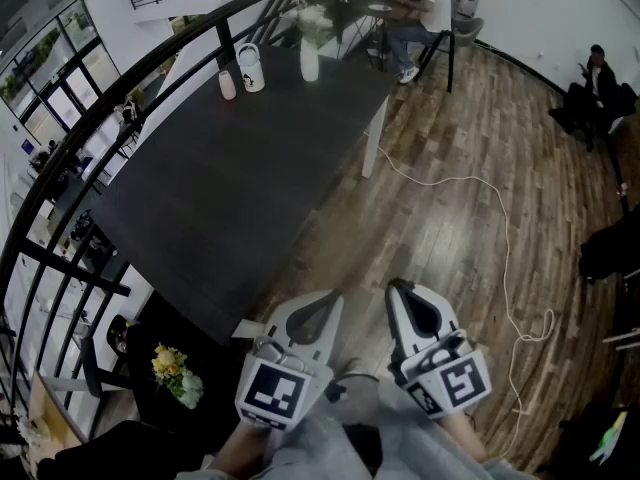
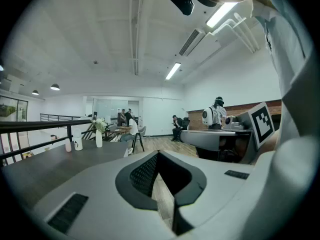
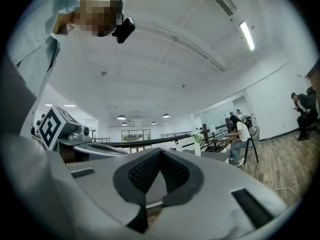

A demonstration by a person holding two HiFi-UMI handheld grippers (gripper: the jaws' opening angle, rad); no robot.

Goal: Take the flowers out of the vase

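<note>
While the pale flowers [image 1: 313,20] stand untouched in the slim white ceramic vase [image 1: 309,60], the task is at the approach step, with nothing lifted yet. The vase is upright at the far end of the long dark matt bench [image 1: 230,198].

- Just left of the vase in the head view: a white cylindrical mug [image 1: 250,68] and a small pale pink bottle [image 1: 228,84], both standing.
- Left gripper [image 1: 330,303] and right gripper [image 1: 397,293]: side by side, well apart from the vase, off the bench's near end and pointing toward it.
- Jaws of both: clenched together on nothing.

Judgement: one gripper must travel the bench's length to the vase, release its jaws, then close on the stems above the rim. The other could steady the vase, which looks narrow and easy to tip.

Room: wood-plank floor [image 1: 450,118] to the right of the vase, with a white cable [image 1: 505,238] trailing across it. A black metal railing [image 1: 60,198] runs on the vase's left. People are seated beyond the vase.
</note>
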